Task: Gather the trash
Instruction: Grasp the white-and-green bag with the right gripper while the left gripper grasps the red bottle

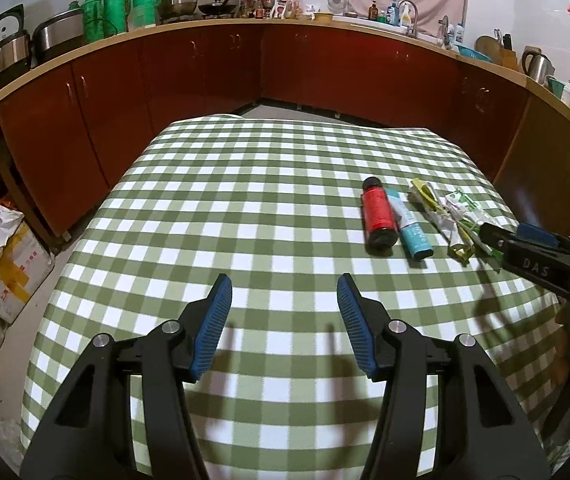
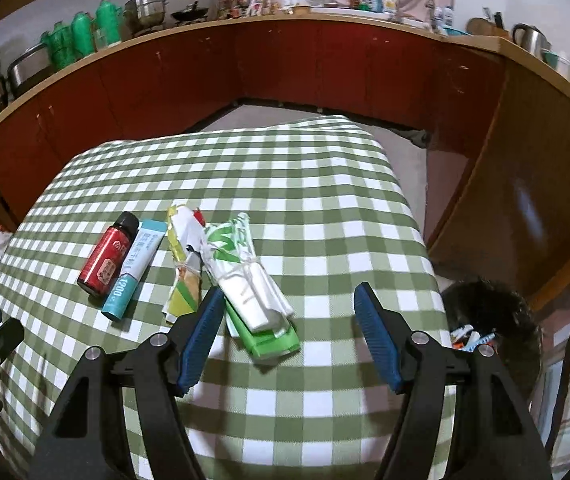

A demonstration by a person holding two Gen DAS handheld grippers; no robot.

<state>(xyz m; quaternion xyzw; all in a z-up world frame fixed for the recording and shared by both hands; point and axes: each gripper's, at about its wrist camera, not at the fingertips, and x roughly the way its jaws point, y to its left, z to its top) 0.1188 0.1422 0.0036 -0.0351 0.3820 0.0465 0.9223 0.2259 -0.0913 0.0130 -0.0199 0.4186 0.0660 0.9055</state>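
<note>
Trash (image 2: 249, 276) all lies uncollected on the table (image 2: 325, 200); both tools, left (image 1: 285, 300) and right (image 2: 289, 312), gape wide, empty.

At about four o'clock in the right wrist view, a dark round bin (image 2: 493, 320) sits half behind the green-checked table edge (image 2: 425, 240), its small contents too blurred to name. At three o'clock in the left wrist view, the right gripper (image 1: 497, 236) covers the near end of a green-and-white crumpled wrapper (image 1: 459, 210), perhaps touching it.

Dark red cabinets (image 1: 205, 68) wrap the room under a cluttered wooden counter (image 1: 189, 23), grey floor (image 2: 269, 116) below.
</note>
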